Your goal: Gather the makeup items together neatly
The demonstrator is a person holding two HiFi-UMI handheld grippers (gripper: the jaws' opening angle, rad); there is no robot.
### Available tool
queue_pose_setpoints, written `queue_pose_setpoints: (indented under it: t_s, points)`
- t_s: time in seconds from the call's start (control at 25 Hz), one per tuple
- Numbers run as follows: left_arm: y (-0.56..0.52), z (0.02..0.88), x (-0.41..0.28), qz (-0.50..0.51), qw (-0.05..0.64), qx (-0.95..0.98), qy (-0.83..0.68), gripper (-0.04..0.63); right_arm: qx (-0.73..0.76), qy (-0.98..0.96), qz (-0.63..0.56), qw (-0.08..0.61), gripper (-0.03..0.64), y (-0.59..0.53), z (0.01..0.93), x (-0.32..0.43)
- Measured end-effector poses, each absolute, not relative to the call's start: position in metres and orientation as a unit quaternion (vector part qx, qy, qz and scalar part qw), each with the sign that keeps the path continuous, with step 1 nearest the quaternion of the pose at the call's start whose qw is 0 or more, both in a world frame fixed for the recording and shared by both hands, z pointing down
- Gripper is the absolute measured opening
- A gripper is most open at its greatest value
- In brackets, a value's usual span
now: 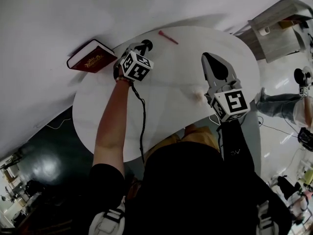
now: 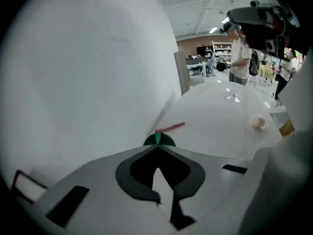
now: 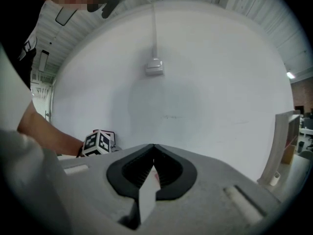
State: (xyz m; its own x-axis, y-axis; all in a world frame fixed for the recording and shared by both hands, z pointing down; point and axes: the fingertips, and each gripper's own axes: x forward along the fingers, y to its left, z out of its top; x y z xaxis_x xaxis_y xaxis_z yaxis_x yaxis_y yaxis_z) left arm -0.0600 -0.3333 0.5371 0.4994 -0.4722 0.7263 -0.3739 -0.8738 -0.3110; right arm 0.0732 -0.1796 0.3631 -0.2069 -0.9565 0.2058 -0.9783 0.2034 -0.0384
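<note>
Makeup items are lying spread over the white round table [image 1: 161,126]: a dark green round item [image 2: 159,140] is sitting right at the tips of the left tongs [image 1: 142,47], which are pressing together on its near edge. A red stick [image 1: 167,37] is lying just beyond those tips and apart from them. A small pale puff [image 1: 197,96] is resting close beside the right tongs [image 1: 209,58], whose jaws are meeting with nothing between them, while a dark red book [image 1: 92,56] is lying off to the left tongs' outer side.
</note>
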Motion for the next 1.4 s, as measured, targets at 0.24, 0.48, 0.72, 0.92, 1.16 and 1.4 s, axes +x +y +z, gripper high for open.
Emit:
queue_pose_setpoints:
  t_s: [0.24, 0.48, 0.72, 0.92, 1.16, 1.4]
  points:
    - [-0.275, 0.446, -0.088, -0.321, 0.020, -0.879, 0.353, 0.008, 0.587, -0.808, 0.045, 0.031, 0.005, -0.190, 0.332, 0.050]
    - [-0.212, 0.372, -0.139, -0.195, -0.016, -0.864, 0.465, 0.008, 0.560, -0.828, -0.037, -0.006, 0.005, -0.171, 0.301, 0.027]
    - [-0.177, 0.324, -0.148, -0.151, 0.041, -0.849, 0.505, 0.008, 0.529, -0.847, -0.043, -0.020, 0.005, -0.169, 0.294, 0.007]
    - [-0.164, 0.369, -0.161, -0.197, -0.006, -0.836, 0.512, 0.008, 0.504, -0.863, -0.038, -0.016, 0.005, -0.166, 0.296, -0.014]
    - [-0.142, 0.480, -0.216, -0.288, -0.115, -0.791, 0.527, 0.008, 0.475, -0.880, -0.023, -0.017, 0.005, -0.164, 0.309, -0.041]
    - [-0.109, 0.572, -0.248, -0.358, -0.196, -0.754, 0.515, 0.008, 0.449, -0.893, -0.022, -0.016, 0.005, -0.162, 0.311, -0.064]
